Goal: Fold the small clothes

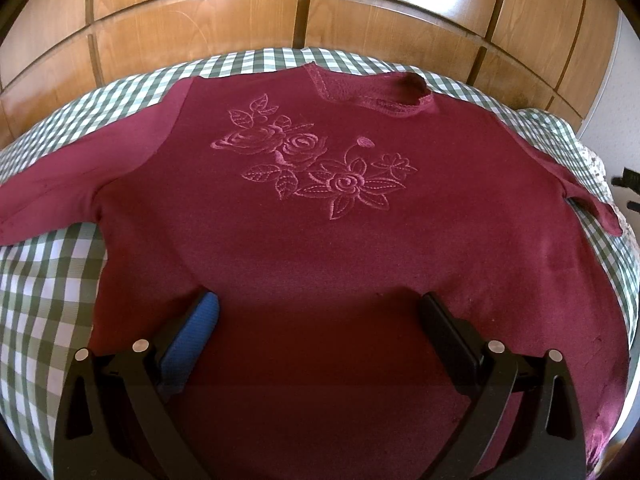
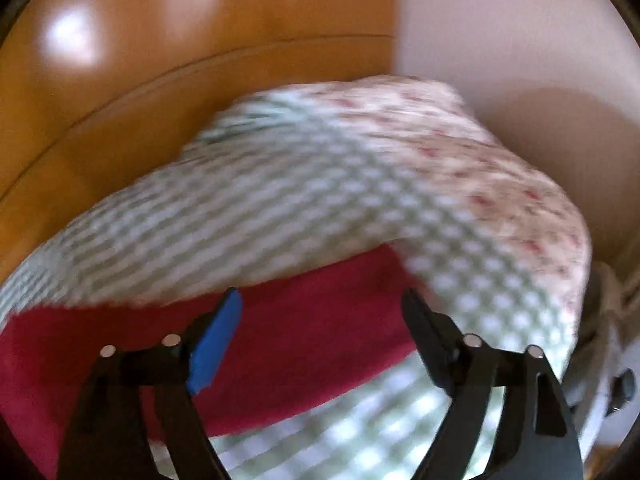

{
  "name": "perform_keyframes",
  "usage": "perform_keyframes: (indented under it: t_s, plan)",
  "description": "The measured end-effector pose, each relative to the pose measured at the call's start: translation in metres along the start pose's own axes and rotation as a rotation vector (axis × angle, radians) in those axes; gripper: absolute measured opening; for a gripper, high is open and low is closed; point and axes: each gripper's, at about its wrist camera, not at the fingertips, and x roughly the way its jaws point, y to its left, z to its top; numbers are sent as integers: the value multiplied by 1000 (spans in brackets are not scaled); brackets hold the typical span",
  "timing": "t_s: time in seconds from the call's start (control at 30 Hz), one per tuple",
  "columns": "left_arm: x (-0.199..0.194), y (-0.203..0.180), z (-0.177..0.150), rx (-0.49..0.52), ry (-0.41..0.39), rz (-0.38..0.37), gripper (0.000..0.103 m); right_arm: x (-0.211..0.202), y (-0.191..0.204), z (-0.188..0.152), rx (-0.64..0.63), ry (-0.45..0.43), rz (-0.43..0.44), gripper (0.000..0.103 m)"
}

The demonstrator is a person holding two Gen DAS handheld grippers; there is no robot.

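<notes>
A burgundy long-sleeved top (image 1: 320, 208) lies face up and spread flat on a green-and-white checked cloth (image 1: 48, 288), its embroidered roses (image 1: 312, 168) showing and its neckline (image 1: 368, 96) at the far side, toward the wooden cabinet doors (image 1: 200, 20). That flat, opened-out layout reads as the starting position for folding: body smoothed, one sleeve (image 1: 52, 200) stretched out to the left of the view and the other sleeve (image 1: 576, 192) trailing off toward the right edge of the cloth, so each can be brought inward in turn. The left tongs (image 1: 320, 312) hang over the lower body of the top with the jaws wide apart and nothing between them; the blue pad (image 1: 200, 332) and the black finger opposite straddle plain fabric near the hem, which looks like a ready stance for pinching the bottom edge, though whether the tips touch the cloth cannot be told. The right wrist view is smeared by motion blur. The right tongs (image 2: 320, 300) are likewise spread with nothing held, pointing at a strip of the red fabric (image 2: 280, 340) lying on the checked cloth, probably the sleeve on that side. Beyond it a flowered fabric (image 2: 480, 152) is heaped at the edge, near a pale wall (image 2: 520, 40). Judging by this, no fold has been made yet and the sleeve on the right seems the likely first grab
</notes>
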Motion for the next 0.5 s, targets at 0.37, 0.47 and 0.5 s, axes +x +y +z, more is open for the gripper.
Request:
perform_keyframes:
  t_s: [0.37, 0.47, 0.5]
  plan:
    - [-3, 1, 2, -16, 9, -16, 99, 3, 207, -84, -232, 135, 325, 94]
    - [-9, 5, 15, -48, 23, -46, 92, 25, 214, -101, -241, 152, 254, 96]
    - [-10, 8, 23, -62, 15, -59, 91, 25, 212, -103, -232, 132, 266, 96]
